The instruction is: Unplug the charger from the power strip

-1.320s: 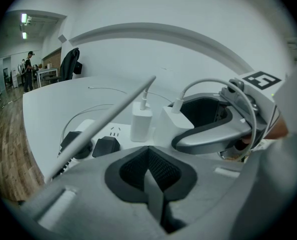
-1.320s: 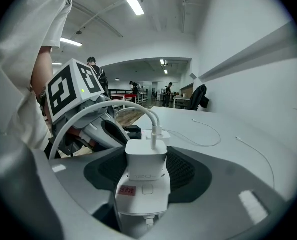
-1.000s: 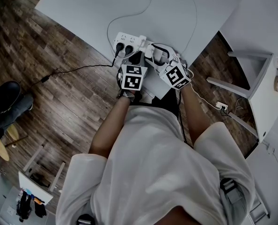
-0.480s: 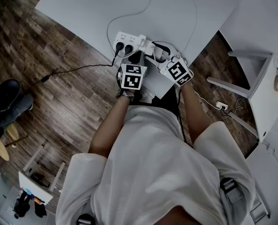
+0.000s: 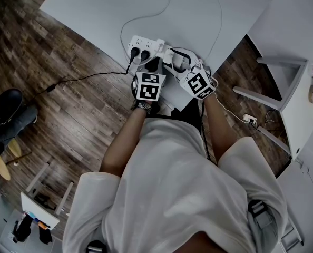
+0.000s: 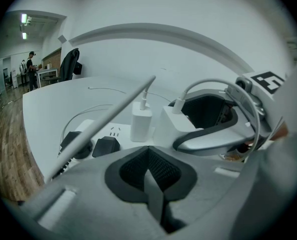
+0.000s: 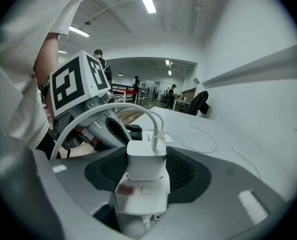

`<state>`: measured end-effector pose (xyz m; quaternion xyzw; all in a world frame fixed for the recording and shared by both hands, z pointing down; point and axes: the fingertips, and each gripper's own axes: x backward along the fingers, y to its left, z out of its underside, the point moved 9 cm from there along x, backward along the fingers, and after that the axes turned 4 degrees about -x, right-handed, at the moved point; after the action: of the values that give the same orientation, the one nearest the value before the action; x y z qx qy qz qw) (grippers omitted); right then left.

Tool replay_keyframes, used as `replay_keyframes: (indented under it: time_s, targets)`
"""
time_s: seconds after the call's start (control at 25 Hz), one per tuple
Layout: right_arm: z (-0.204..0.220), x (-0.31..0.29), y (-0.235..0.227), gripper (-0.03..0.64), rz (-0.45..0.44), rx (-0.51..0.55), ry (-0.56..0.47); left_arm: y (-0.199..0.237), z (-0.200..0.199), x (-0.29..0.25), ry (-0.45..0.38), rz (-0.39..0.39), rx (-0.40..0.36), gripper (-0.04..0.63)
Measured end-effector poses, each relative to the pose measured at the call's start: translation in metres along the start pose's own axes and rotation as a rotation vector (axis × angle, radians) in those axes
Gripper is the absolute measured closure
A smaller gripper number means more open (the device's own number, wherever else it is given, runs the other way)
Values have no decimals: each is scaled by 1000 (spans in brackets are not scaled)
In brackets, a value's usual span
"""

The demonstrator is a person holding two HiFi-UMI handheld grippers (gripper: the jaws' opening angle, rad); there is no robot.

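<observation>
Pulling now could drag the strip (image 6: pixel 116 131) up with the charger (image 7: pixel 146 164), I judge: the left tongs (image 6: pixel 149 176), pressed together and empty, sit at its near side, and I cannot tell whether they pin it. The right tongs (image 5: pixel 180 63) are clamped on the charger, which seems seated in the strip's end socket, near the surface (image 5: pixel 93 9) edge. A skewed tug might bend its pins or knock the second charger (image 6: pixel 141 121) just beside it. No container here; the strip's other sockets hold that charger and two black plugs (image 6: pixel 106 146).
</observation>
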<state>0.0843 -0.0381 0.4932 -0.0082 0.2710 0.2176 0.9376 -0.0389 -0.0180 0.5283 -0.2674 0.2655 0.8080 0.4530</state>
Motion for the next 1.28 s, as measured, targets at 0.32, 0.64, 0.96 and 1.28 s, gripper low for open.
replay_keyframes:
  time_s: [0.32, 0.64, 0.96, 1.28]
  targets:
    - [1, 0, -1, 373, -10, -38, -9, 0, 0, 1, -1, 0, -3, 594]
    - [3, -3, -7, 374, -25, -127, -20, 1, 0, 1, -4, -4, -3, 594]
    - [-3, 0, 1, 374, -5, 1, 12, 1, 3, 0, 4, -1, 18, 595]
    - [2, -1, -8, 376, -26, -148, -27, 1, 2, 0, 2, -3, 8, 594]
